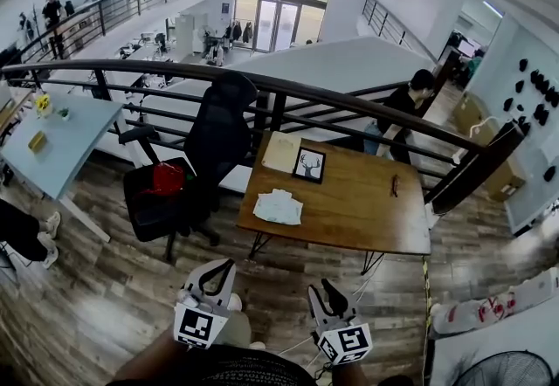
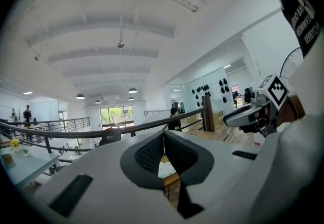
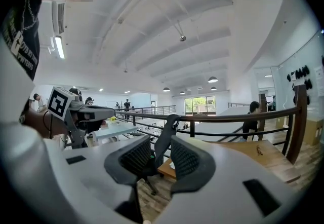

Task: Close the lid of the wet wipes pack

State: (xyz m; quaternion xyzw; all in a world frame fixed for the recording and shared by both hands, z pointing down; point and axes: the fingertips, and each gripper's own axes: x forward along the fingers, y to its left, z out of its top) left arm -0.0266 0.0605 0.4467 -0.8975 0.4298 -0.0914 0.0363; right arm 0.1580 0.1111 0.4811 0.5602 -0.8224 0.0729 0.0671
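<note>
The wet wipes pack (image 1: 278,206) is a white crumpled-looking packet lying on the left part of a wooden table (image 1: 367,210), well ahead of both grippers. Its lid is too small to make out. My left gripper (image 1: 223,266) is held low at the bottom of the head view, far short of the table. In the left gripper view the left gripper (image 2: 163,136) has its pads meeting at the tips with nothing between them, and the pack (image 2: 164,170) shows white beyond them. My right gripper (image 1: 325,288) (image 3: 162,149) is held beside it, open and empty.
A framed deer picture (image 1: 308,164) and a small dark pen-like thing (image 1: 394,185) also lie on the table. A black office chair (image 1: 188,175) stands left of it, a dark railing (image 1: 288,92) runs behind, and a person (image 1: 403,109) sits beyond. Wood floor lies between me and the table.
</note>
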